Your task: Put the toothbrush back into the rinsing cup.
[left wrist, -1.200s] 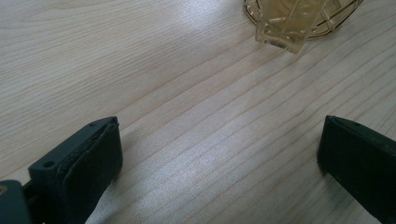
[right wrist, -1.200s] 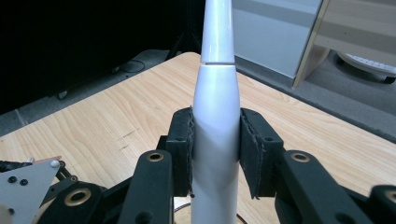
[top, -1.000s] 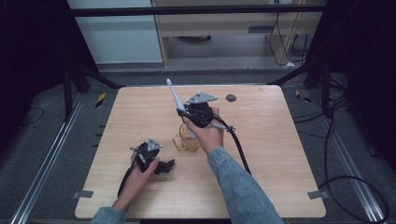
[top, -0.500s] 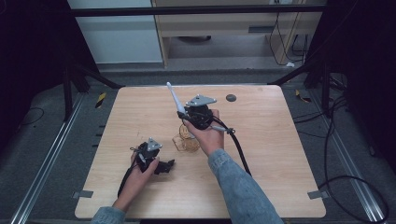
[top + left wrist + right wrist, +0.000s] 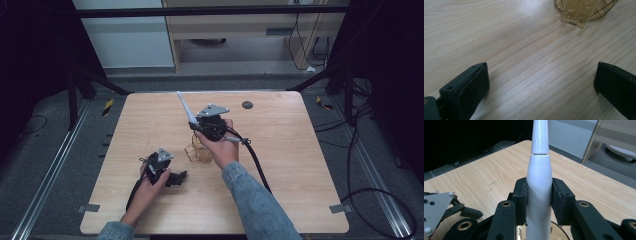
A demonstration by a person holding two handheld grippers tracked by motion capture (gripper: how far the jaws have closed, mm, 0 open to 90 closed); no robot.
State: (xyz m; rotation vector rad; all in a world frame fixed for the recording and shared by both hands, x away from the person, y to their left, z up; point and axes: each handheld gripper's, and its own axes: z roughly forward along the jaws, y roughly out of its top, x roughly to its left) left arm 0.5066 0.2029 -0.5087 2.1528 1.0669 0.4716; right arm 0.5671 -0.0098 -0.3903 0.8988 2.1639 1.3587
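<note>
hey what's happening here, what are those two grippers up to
A person works at a wooden table with a gripper in each hand. The right gripper is clamped on a white electric toothbrush, held up above a gold wire holder with a clear cup in it. The left gripper rests low near the table's front with its jaws wide apart, holding nothing; the holder sits a little ahead of it.

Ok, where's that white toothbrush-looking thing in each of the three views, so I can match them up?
High view: the white toothbrush angles up and left from the right hand-held gripper, above table centre.
Left gripper view: I can't find it; wood table and the gold wire holder at the top edge.
Right gripper view: dead centre, upright, clamped between the black jaws.
Shared landmark: the gold wire holder, just below the toothbrush.
</note>
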